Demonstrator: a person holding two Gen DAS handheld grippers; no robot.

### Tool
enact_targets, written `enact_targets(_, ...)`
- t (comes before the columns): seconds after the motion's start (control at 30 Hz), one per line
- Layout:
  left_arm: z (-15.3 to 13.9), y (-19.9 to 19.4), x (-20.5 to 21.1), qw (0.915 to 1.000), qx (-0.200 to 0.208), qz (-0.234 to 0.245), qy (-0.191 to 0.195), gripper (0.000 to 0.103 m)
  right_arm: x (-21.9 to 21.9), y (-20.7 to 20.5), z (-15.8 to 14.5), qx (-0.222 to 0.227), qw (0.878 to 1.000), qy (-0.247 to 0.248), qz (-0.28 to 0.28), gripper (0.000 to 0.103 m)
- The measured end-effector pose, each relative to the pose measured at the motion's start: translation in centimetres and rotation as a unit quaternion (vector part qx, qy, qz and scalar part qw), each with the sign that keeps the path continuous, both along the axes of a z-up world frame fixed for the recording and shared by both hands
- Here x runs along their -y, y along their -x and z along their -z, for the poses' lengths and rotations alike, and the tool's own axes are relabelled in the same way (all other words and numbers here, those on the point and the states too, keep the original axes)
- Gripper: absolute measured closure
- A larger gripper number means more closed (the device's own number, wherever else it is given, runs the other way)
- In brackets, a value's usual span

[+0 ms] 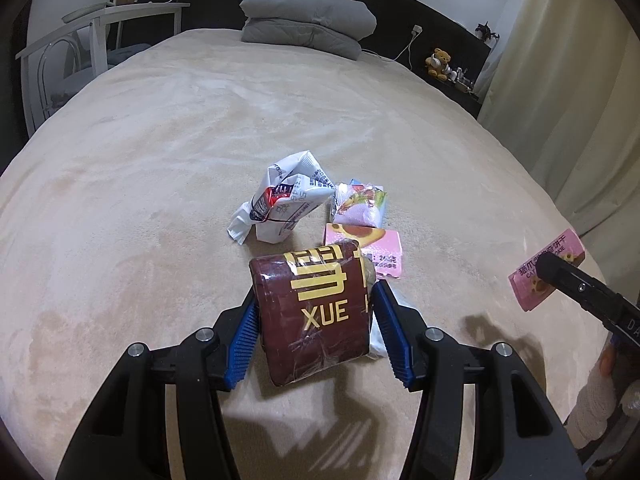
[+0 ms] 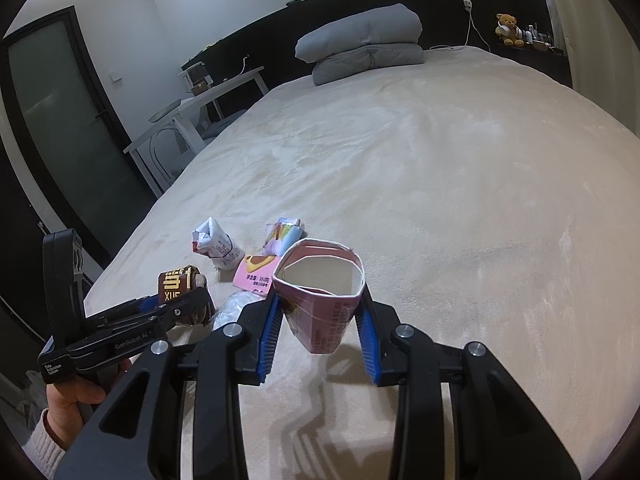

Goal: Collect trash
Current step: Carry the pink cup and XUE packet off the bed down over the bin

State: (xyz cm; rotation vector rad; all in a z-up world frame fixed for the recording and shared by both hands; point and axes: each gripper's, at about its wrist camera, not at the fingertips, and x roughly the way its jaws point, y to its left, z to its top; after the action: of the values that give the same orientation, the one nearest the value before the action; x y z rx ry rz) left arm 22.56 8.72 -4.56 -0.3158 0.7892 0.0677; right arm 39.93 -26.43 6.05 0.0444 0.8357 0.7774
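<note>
My left gripper is shut on a dark red packet marked XUE and holds it above the beige bed. My right gripper is shut on an open pink carton, its mouth facing up; the carton also shows at the right edge of the left wrist view. On the bed ahead lie a crumpled white wrapper, a colourful small packet and a flat pink wrapper. The left gripper with the red packet shows in the right wrist view.
A folded grey quilt lies at the head of the bed. A white desk and chair stand to the left. A teddy bear sits on a dark shelf at the right, next to a curtain.
</note>
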Motion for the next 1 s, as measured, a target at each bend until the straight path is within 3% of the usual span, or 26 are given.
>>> enact_targets(0.4, -1.9, 4.5, 1.4, 0.9995, 0.029, 0.003, 0.014, 0.049, 0.6, 3.3, -0.3, 0.009, 1.000, 0.004, -0.019, 0.068)
enact_targets(1.0, -1.0, 12.4, 7.0, 0.9990, 0.030, 0.032, 0.010, 0.049, 5.2, 8.6, 0.7, -0.016, 1.000, -0.003, -0.008, 0.067)
